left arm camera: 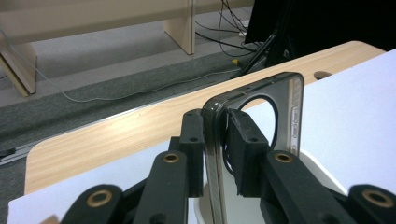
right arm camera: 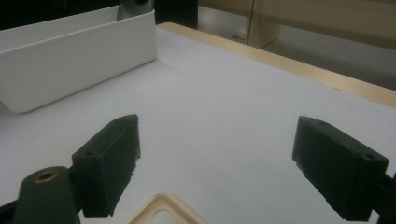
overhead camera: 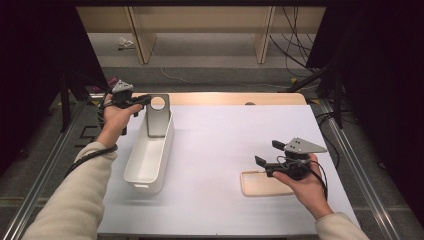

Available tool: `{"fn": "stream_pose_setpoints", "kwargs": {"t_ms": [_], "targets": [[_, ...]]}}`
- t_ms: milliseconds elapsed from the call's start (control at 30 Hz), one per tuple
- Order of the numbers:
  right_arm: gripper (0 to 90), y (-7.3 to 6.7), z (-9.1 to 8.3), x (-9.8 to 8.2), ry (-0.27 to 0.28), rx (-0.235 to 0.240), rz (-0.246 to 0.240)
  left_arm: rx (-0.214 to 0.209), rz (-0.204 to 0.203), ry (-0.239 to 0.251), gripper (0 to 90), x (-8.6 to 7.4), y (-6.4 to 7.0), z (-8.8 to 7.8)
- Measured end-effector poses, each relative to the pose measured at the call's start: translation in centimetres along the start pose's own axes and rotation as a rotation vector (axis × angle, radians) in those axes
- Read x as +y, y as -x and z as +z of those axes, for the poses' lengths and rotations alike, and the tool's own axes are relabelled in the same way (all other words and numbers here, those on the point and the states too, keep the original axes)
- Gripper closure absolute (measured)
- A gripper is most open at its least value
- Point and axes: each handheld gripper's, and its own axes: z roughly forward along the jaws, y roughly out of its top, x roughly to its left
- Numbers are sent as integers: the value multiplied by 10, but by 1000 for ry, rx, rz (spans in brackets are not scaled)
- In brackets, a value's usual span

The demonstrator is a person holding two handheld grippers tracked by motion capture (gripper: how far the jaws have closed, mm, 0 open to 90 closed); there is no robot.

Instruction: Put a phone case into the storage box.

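A grey phone case (overhead camera: pixel 158 117) with a round hole stands upright at the far end of a long white bin (overhead camera: pixel 150 165) on the left of the table. My left gripper (overhead camera: pixel 145 100) is shut on the case's top edge. In the left gripper view its pads (left arm camera: pixel 245 140) press on both sides of the case (left arm camera: pixel 243 91), around the gripper's midpoint (left arm camera: pixel 217 126). My right gripper (overhead camera: pixel 267 152) hovers open over a flat beige case (overhead camera: pixel 260 185) at the right front. In the right gripper view the jaws (right arm camera: pixel 217 154) stand wide apart above a corner of the beige case (right arm camera: pixel 163 210), with nothing between them.
A white sheet (overhead camera: pixel 225 140) covers the wooden table (overhead camera: pixel 225 98). In the right gripper view the white bin (right arm camera: pixel 70 60) lies at the upper left. Metal rails run along both table sides. Wooden furniture legs and cables stand on the floor beyond the far edge.
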Motion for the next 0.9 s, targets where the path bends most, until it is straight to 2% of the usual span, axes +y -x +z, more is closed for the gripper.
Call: {"fn": "stream_pose_setpoints", "kwargs": {"t_ms": [500, 833, 900], "targets": [[160, 0, 0, 0, -4, 1, 0, 36, 1, -14, 719, 0, 1, 3], [160, 0, 0, 0, 0, -2, -1, 62, 7, -15, 590, 1, 0, 3], [160, 0, 0, 0, 0, 0, 0, 66, -2, -14, 518, 2, 0, 3]]}}
